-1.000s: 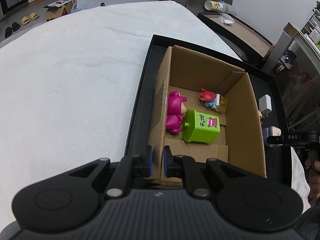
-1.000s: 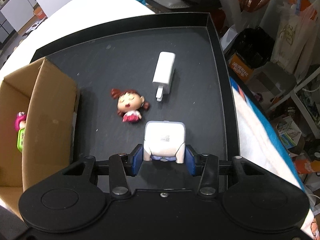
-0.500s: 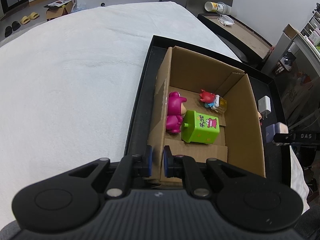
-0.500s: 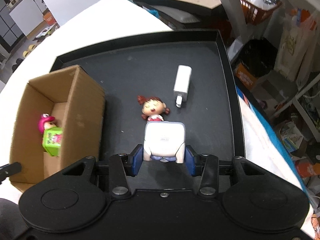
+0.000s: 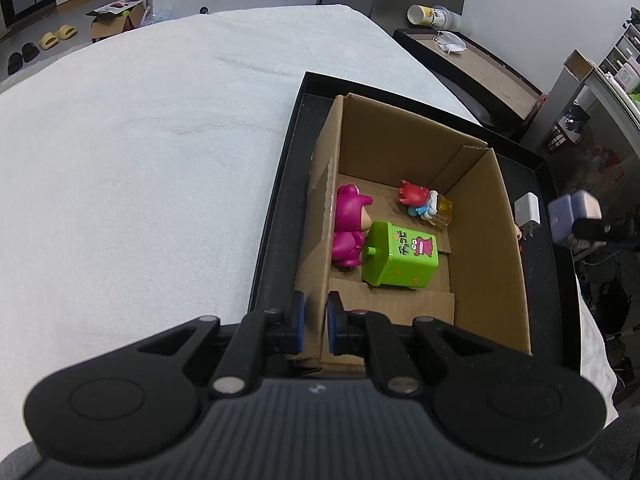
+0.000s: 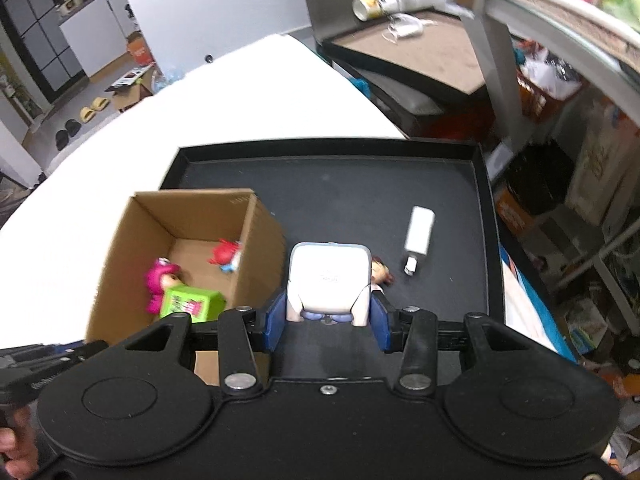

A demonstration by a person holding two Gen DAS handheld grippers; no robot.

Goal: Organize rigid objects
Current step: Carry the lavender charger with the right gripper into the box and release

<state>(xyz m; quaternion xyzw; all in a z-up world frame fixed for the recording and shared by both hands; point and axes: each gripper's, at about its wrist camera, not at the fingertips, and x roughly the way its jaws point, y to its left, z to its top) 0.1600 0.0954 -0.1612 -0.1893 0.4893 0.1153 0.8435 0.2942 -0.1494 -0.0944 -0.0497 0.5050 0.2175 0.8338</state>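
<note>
My right gripper [image 6: 327, 322] is shut on a white, rounded, box-shaped toy [image 6: 328, 276] and holds it in the air above the black tray [image 6: 360, 184], just right of the cardboard box [image 6: 256, 248]. It shows blurred in the left wrist view [image 5: 572, 216]. My left gripper [image 5: 314, 322] is shut on the near left wall of the cardboard box [image 5: 320, 216]. Inside the box lie a pink bear figure [image 5: 348, 224], a green box toy [image 5: 400, 256] and a small red-and-blue figure [image 5: 420, 200]. A red-haired doll [image 6: 380, 272] and a white charger [image 6: 418, 230] lie on the tray.
The tray sits on a white cloth-covered surface [image 5: 140, 140]. To the right are shelves, bags and clutter [image 6: 560, 160]. A second black tray with a cup [image 6: 400, 32] stands behind.
My right gripper has lifted the white toy off the tray and carried it left toward the box. My left gripper has kept its hold on the box wall.
</note>
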